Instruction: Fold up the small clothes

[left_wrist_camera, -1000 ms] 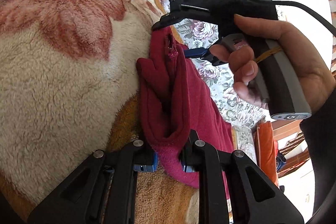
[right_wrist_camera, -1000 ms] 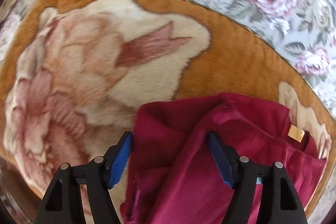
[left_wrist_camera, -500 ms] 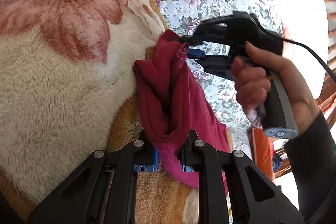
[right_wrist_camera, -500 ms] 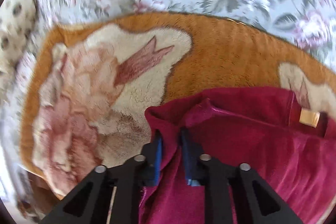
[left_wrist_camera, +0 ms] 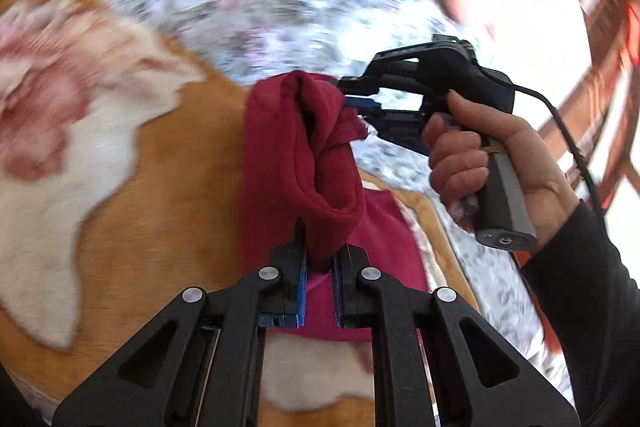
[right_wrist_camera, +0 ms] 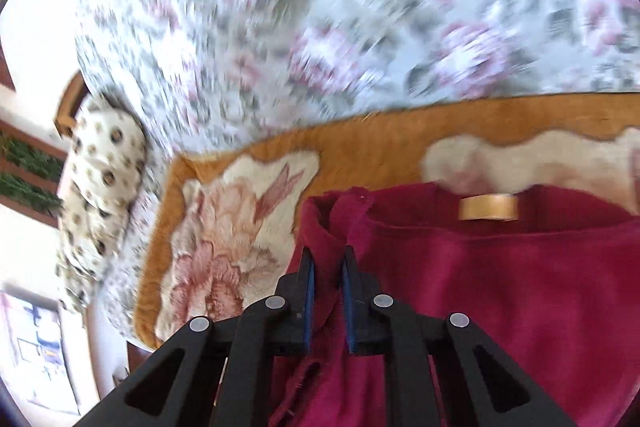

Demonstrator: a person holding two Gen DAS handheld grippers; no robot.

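Both the left gripper (left_wrist_camera: pixel 320 263) and right gripper (right_wrist_camera: pixel 328 267) have jaws pinching the red garment (left_wrist_camera: pixel 288 155), lifted over the orange blanket (left_wrist_camera: pixel 168 195) on the bed near its floral-sheet edge.

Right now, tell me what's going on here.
A person is folding a dark red garment over an orange floral blanket. The left gripper is shut on one bunched edge, and the right gripper is shut on another edge near the collar. The fabric hangs between them, not yet folded.
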